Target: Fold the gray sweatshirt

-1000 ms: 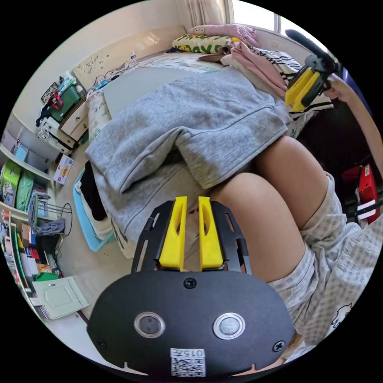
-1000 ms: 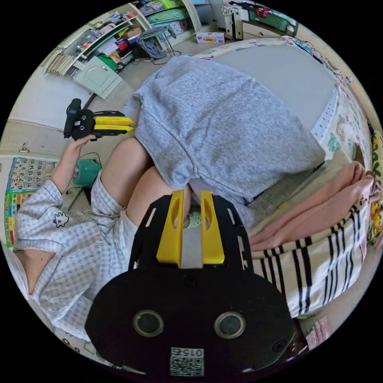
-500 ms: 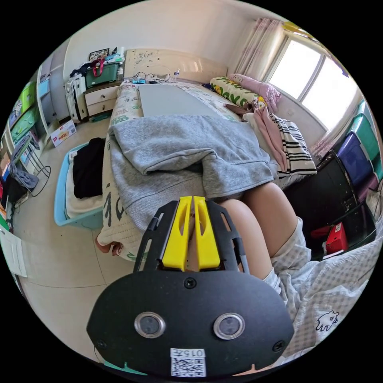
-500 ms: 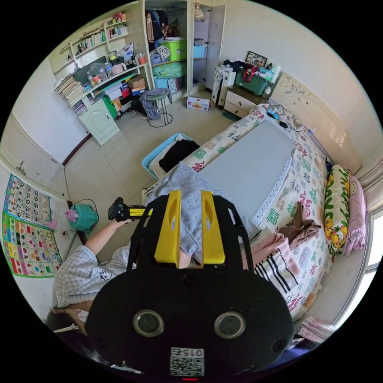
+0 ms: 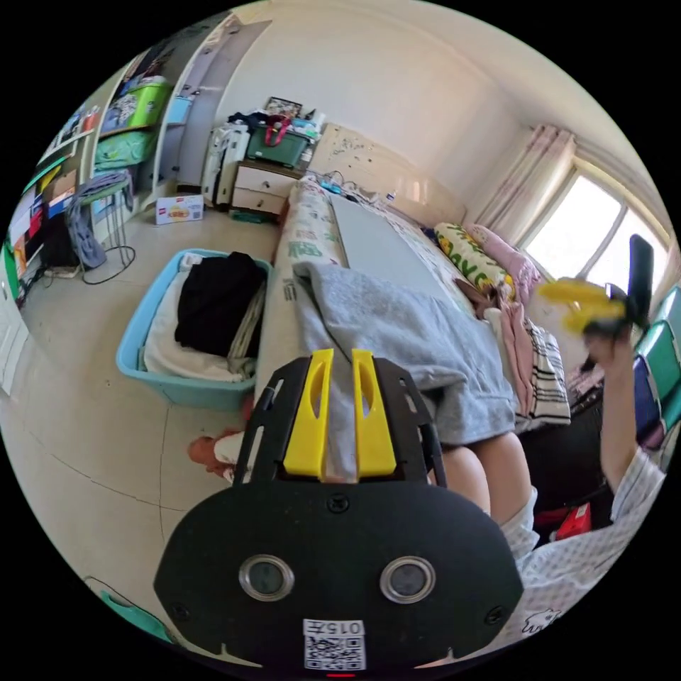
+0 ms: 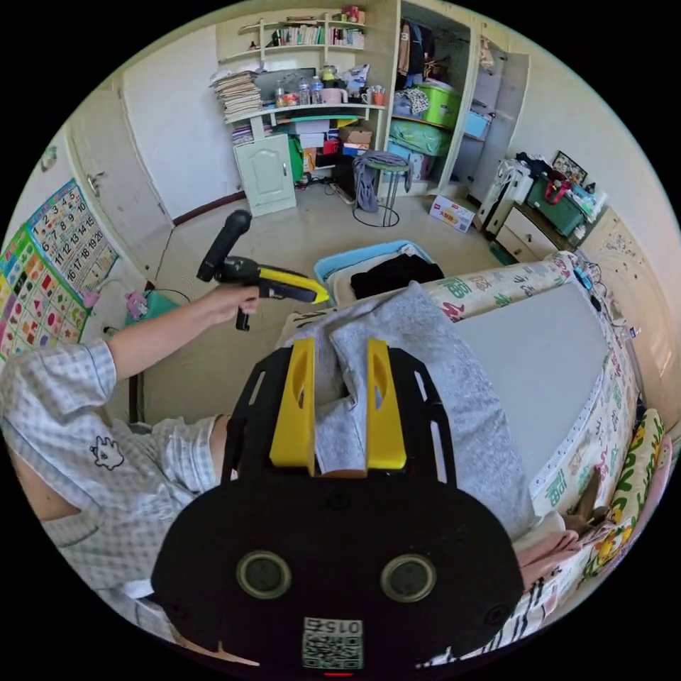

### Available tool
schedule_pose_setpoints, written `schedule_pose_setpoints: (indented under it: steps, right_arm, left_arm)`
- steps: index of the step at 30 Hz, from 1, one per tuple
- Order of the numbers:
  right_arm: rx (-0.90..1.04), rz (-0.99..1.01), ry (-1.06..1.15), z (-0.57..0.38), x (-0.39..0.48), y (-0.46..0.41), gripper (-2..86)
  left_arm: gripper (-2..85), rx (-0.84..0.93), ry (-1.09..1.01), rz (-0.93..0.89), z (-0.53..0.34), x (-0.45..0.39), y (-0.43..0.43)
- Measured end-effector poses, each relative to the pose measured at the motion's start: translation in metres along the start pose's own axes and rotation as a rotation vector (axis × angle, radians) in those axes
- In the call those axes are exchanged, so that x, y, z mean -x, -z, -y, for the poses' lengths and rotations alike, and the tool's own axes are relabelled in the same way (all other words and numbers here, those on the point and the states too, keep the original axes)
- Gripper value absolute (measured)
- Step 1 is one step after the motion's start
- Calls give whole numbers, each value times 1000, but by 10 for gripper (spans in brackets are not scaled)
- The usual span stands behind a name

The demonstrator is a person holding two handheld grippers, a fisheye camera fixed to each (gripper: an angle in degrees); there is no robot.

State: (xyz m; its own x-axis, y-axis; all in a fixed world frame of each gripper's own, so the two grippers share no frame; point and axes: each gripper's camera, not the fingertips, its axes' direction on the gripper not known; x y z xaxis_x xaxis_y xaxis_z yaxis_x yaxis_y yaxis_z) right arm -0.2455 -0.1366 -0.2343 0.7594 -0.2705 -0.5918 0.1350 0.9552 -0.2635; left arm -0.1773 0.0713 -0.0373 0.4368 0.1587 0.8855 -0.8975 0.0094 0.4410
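1. Gray sweatshirt (image 5: 411, 340) lies folded over the near edge of the bed (image 5: 369, 241), resting partly on the person's knees.
2. Left gripper (image 5: 339, 411): jaws slightly apart, holding nothing.
3. Right gripper (image 6: 339, 404): jaws parted, empty.
4. Blue basket (image 5: 142, 369), at nine o'clock of the sweatshirt in the left gripper view, contains black and white clothes.

one gray sweatshirt (image 5: 404, 333), two grippers (image 5: 339, 358) (image 6: 339, 347)

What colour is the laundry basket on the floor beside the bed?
Light blue laundry basket, clearest in the left gripper view.
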Motion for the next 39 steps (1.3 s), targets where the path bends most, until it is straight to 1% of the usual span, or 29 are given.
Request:
schedule_pose_setpoints:
  steps: [2, 3, 5, 7, 10, 11, 15, 17, 18, 20, 22, 24, 27, 28, 30, 32, 33, 34, 35, 37, 39]
  right_arm:
    - [-32, 10, -17, -2, 19, -48, 122]
    - [-37, 5, -13, 1, 25, -56, 126]
    - [-60, -80, -1, 22, 47, -81, 136]
    - [-42, -167, 27, 41, 61, -100, 135]
    - [-10, -331, 42, 64, 75, -127, 120]
    - [-12, -346, 55, 69, 78, -132, 106]
    - [64, -249, 84, 81, 82, -141, 56]
    - [53, -169, 64, 83, 83, -134, 22]
    - [41, -141, 56, 84, 83, -130, 18]
    - [-36, -28, 11, 82, 82, -107, 3]
    - [-89, 27, -3, 83, 84, -91, -1]
    - [-106, 24, -2, 90, 91, -89, -1]
    - [46, 30, -9, 108, 96, -140, 8]
    - [70, 37, -44, 109, 97, -151, 15]
    - [-20, 30, -85, 102, 105, -122, 20]
    - [-177, -13, -126, 76, 117, -60, 22]
    - [-206, -39, -138, 67, 119, -47, 24]
    - [-244, -99, -170, 51, 124, -29, 36]
    - [-243, -149, -199, 38, 128, -24, 49]
    - [-194, -173, -223, 29, 134, -35, 68]
    - [-127, -136, -221, 29, 146, -58, 88]
  left_arm:
    - [76, -9, 53, 13, 33, 24, -6]
    - [78, -9, 61, 9, 41, 29, -9]
    - [82, 7, 74, -43, 74, 45, -26]
    - [83, 26, 97, -87, 96, 56, -45]
    - [91, 42, 164, -150, 125, 76, -80]
    - [96, 51, 190, -164, 136, 83, -94]
    - [99, 95, 277, -242, 165, 107, -137]
    - [71, 159, 322, -269, 179, 121, -159]
    - [60, 164, 317, -273, 182, 123, -161]
    - [20, 167, 220, -263, 196, 120, -159]
    - [11, 125, 137, -243, 203, 113, -147]
    - [7, 80, 121, -255, 203, 114, -140]
    - [13, 191, 68, -91, 195, 111, -161]
    - [20, 190, 39, -60, 189, 108, -163]
    - [35, 179, 50, -58, 183, 106, -154]
    - [65, 175, 0, -44, 172, 100, -125]
    - [70, 164, -17, -51, 165, 98, -115]
    - [79, 142, -57, -100, 147, 91, -94]
    - [87, 136, -77, -155, 123, 84, -75]
    - [99, 130, -86, -213, 82, 74, -52]
    - [106, 84, -60, -235, 41, 69, -33]
